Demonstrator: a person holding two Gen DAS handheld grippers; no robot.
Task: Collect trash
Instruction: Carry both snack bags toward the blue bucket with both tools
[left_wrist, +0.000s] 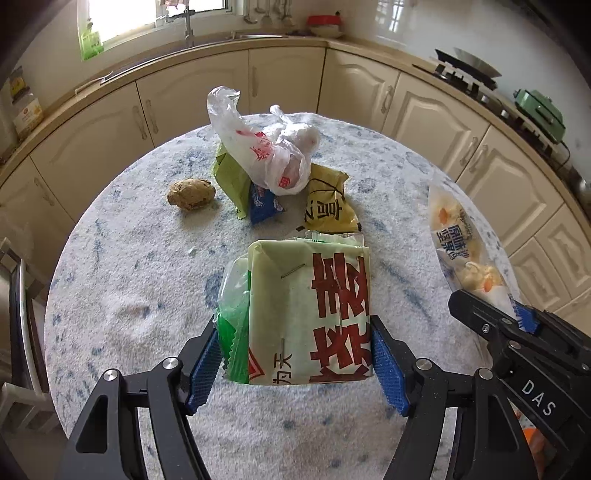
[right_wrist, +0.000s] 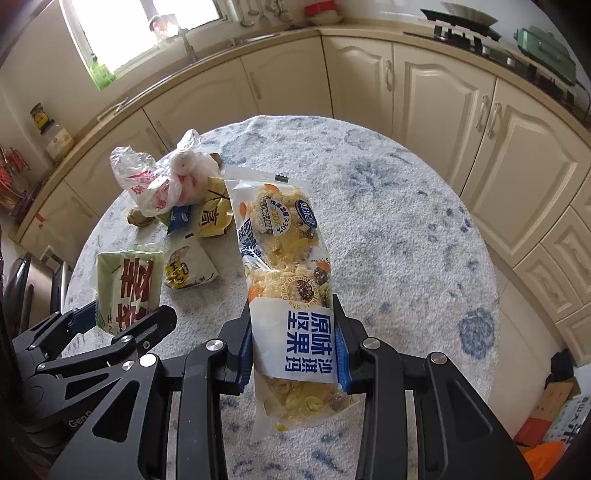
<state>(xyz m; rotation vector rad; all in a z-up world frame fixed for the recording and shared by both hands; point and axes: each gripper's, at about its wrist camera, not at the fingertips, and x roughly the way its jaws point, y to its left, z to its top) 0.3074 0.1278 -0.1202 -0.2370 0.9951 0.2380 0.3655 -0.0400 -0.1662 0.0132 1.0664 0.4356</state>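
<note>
My left gripper (left_wrist: 295, 354) is shut on a pale green paper bag with red characters (left_wrist: 310, 310), held above the round table (left_wrist: 129, 295); the bag also shows in the right wrist view (right_wrist: 127, 284). My right gripper (right_wrist: 293, 354) is shut on a white-and-blue snack wrapper (right_wrist: 284, 266), also seen in the left wrist view (left_wrist: 465, 251). On the table lie a white plastic bag (left_wrist: 266, 147), a green wrapper (left_wrist: 231, 177), a small blue wrapper (left_wrist: 264, 203), a yellow wrapper (left_wrist: 328, 203) and a brown lump (left_wrist: 192, 194). A white and yellow packet (right_wrist: 188, 269) lies near the paper bag.
Cream kitchen cabinets (left_wrist: 354, 85) curve around behind the table, with a sink and tap (left_wrist: 188, 26) under a window and a stove (left_wrist: 465, 74) at the right. Boxes and an orange item (right_wrist: 546, 424) sit on the floor at the right.
</note>
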